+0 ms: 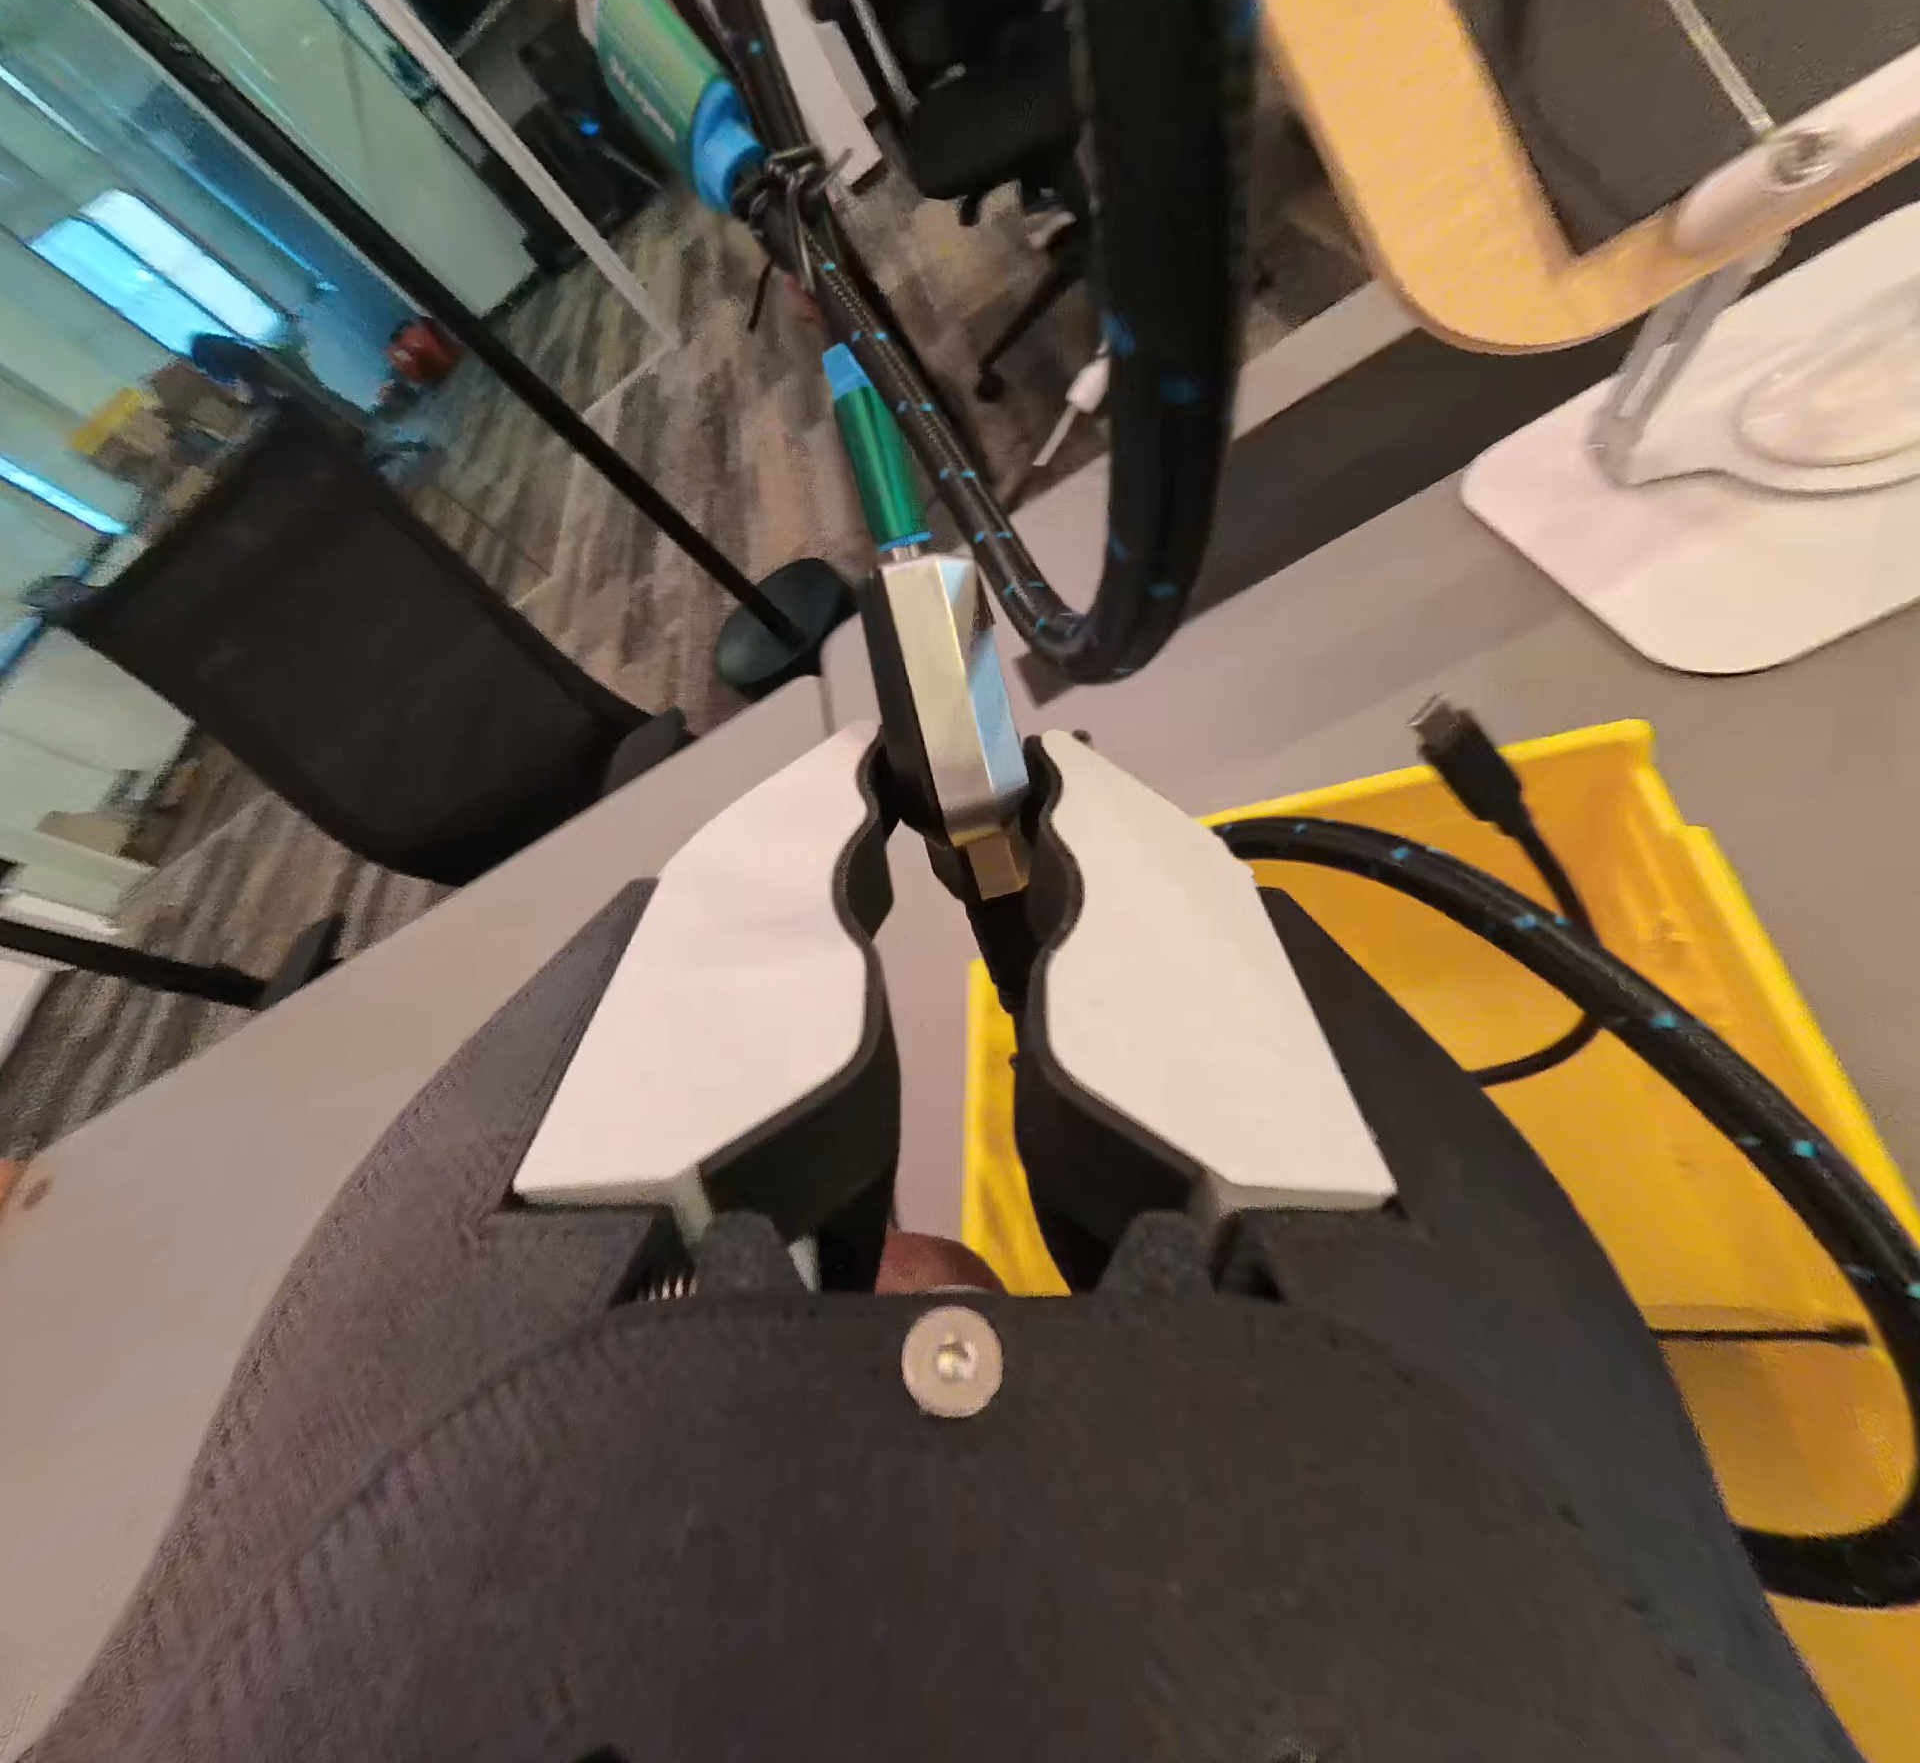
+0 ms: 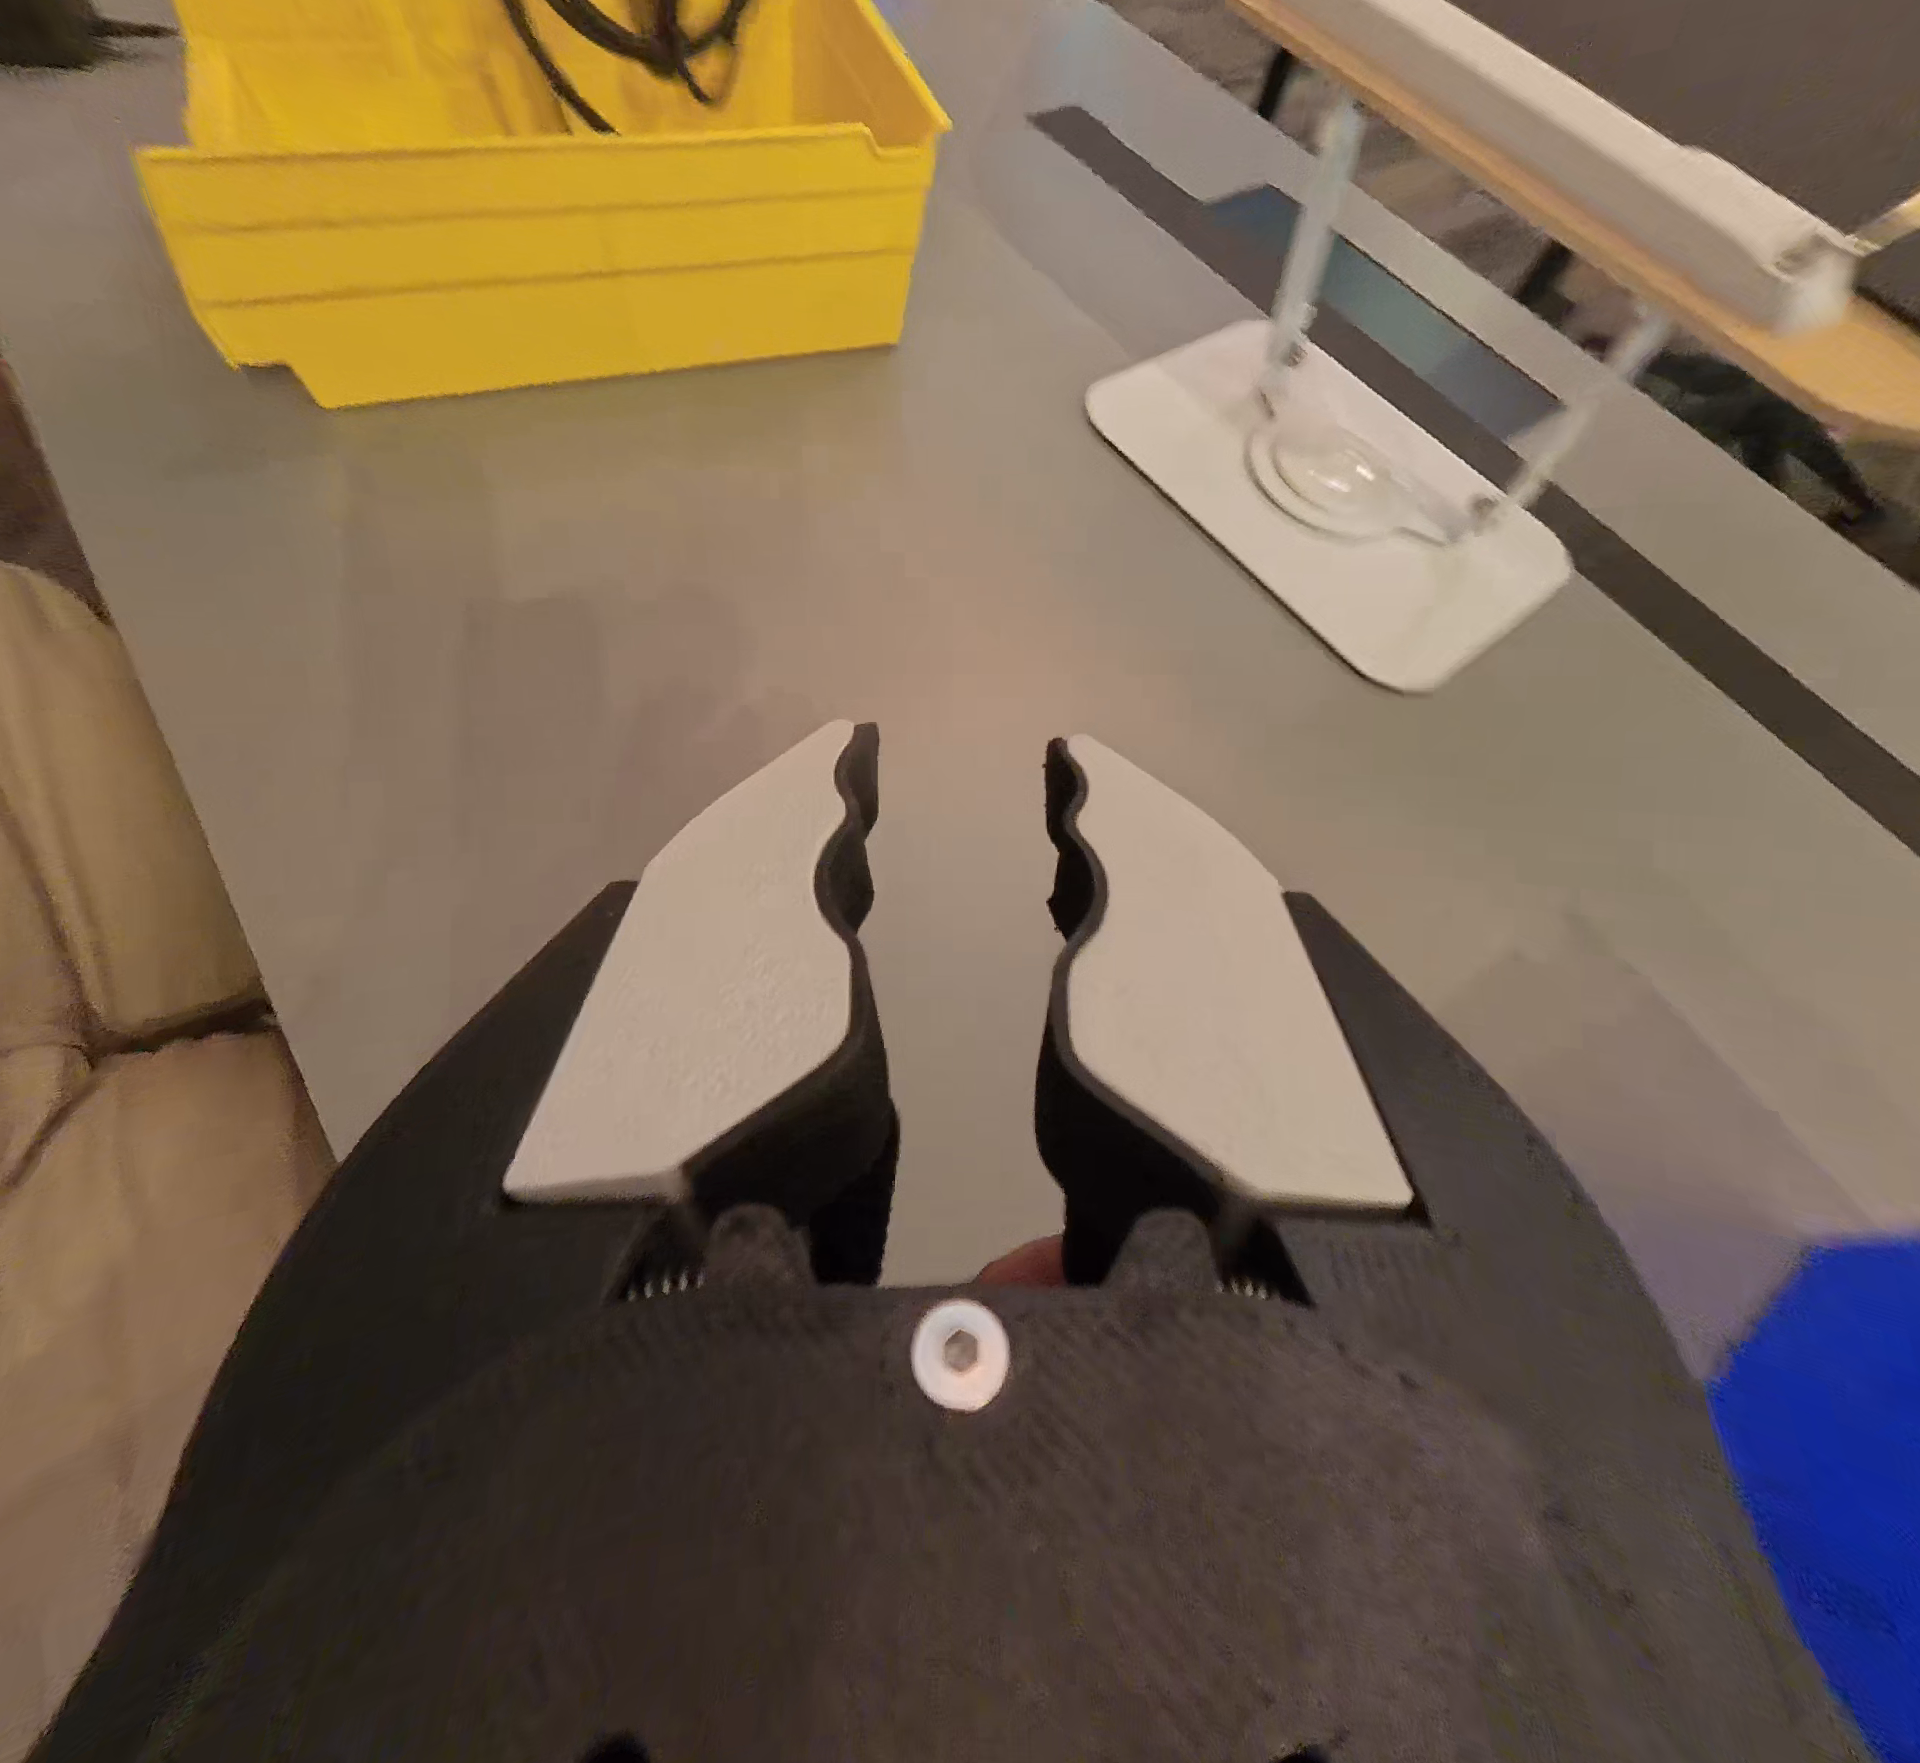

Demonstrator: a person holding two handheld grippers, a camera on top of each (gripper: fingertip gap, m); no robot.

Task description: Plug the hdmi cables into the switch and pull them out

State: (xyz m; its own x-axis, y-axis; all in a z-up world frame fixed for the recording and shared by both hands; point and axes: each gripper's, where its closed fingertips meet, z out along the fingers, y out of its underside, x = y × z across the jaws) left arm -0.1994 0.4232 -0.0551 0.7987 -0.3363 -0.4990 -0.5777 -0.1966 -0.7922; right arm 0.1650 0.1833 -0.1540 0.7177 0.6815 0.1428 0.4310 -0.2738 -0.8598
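Left tongs point(image 1: 956, 778) are clamped on the small silver metal-bodied HDMI switch point(image 1: 951, 695), lifted clear of the grey counter point(image 1: 312, 1038) and tilted on edge, with one green-and-blue HDMI plug point(image 1: 878, 466) seated in its far end and a short gold connector point(image 1: 997, 866) poking out the near end between the pads. The switch looks rigid, light and slick-sided, so the pinch across its flat faces seems right; a grip nearer its middle would likely resist twisting better. The thick black braided cable with blue flecks point(image 1: 1153, 425) loops overhead, stiff and springy by the look of it, and will probably tug the switch sideways. A second such cable trails into the yellow plastic bin point(image 1: 1621, 882), beside a thin black lead point(image 1: 1475, 778). Right tongs point(image 2: 961, 757) hang apart, holding nothing, over bare counter, well short of the bin. For pulling, take the rigid green shell, not the braid.
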